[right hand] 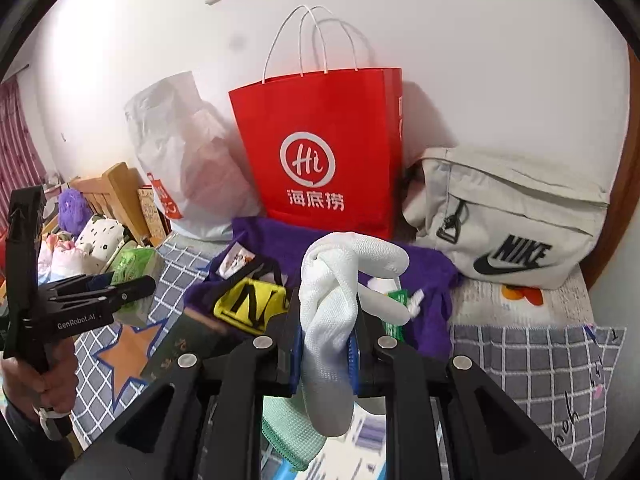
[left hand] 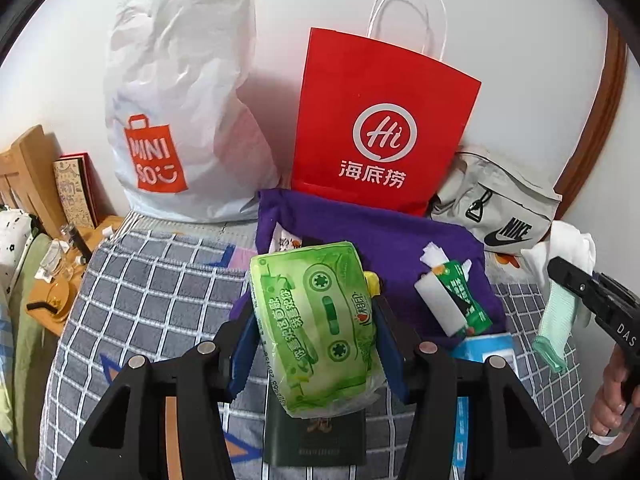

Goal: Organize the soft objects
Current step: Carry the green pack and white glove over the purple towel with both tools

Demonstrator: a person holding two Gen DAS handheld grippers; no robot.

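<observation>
My left gripper [left hand: 316,320] is shut on a green tissue pack [left hand: 316,320], held above the bed in front of a purple cloth [left hand: 384,236]. My right gripper [right hand: 326,344] is shut on a white knit glove [right hand: 336,300] with a mint-green cuff [right hand: 288,432]; it also shows at the right of the left wrist view [left hand: 560,276]. A small green-and-white tissue packet [left hand: 456,300] lies on the purple cloth. The left gripper with its pack shows at the left of the right wrist view [right hand: 132,276].
A red paper bag [left hand: 380,128], a white Miniso plastic bag [left hand: 176,112] and a grey Nike bag [right hand: 512,216] stand against the wall. A yellow-black item [right hand: 252,302], a dark green box [left hand: 316,440] and a blue packet [left hand: 488,348] lie on the checked blanket [left hand: 160,280].
</observation>
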